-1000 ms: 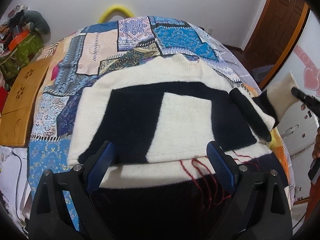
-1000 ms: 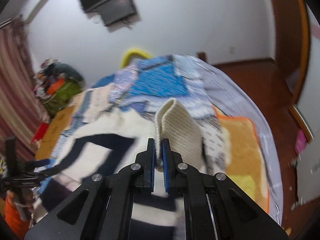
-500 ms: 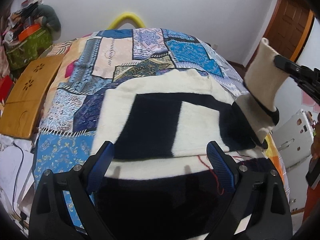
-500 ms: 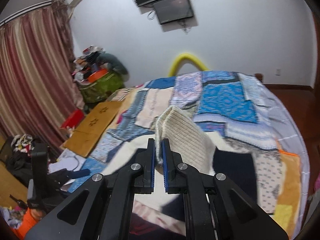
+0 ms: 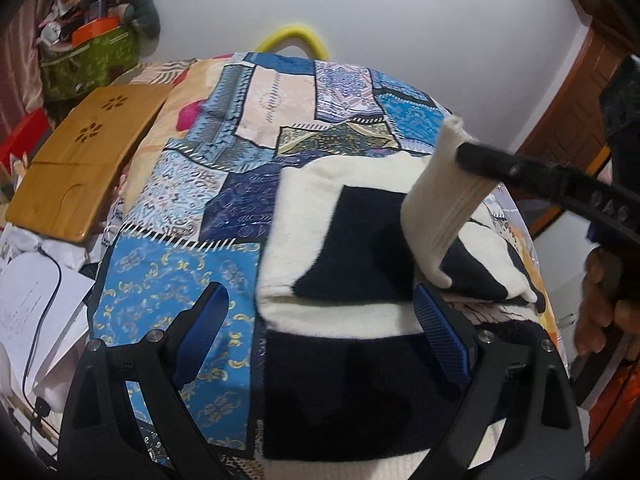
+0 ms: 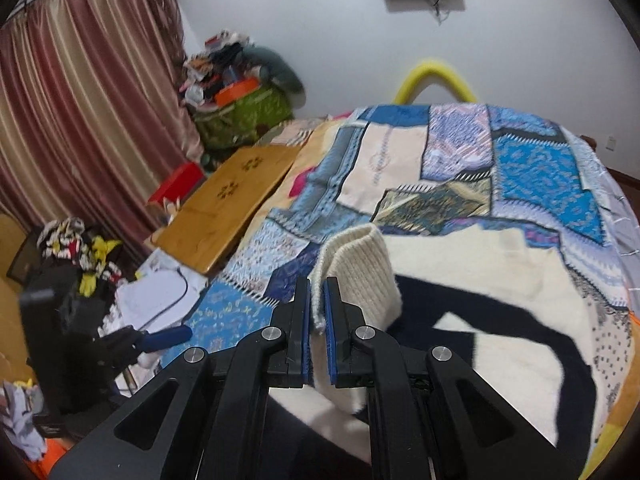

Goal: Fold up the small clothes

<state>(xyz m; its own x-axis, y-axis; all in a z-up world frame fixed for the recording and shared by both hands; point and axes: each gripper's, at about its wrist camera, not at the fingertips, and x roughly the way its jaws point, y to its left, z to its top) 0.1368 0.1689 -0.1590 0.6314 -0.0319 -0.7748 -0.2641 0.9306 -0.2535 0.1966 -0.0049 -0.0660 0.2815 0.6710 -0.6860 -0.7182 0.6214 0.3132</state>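
A cream and navy sweater [image 5: 360, 232] lies flat on a patchwork quilt [image 5: 192, 280]. My right gripper [image 6: 317, 304] is shut on the sweater's cream ribbed sleeve cuff [image 6: 356, 276]. In the left wrist view, the right gripper [image 5: 466, 155] reaches in from the right and holds the cuff [image 5: 444, 188] lifted above the sweater's body, with the sleeve trailing down to the right. My left gripper [image 5: 320, 290] stands open over the sweater's near left edge, nothing between its pads. One of its blue pads [image 6: 168, 337] shows at the left of the right wrist view.
A wooden lap desk [image 5: 84, 160] lies off the quilt's left side, with papers and a cable [image 5: 36, 300] below it. A green bag [image 6: 244, 116] and a curtain [image 6: 80, 120] stand at the back left. A yellow tube [image 5: 294, 38] arches behind the bed.
The right gripper has carried the cuff leftward, from the sweater's right side to over its body. The left gripper has shifted left, so the sweater now sits further right in its view.
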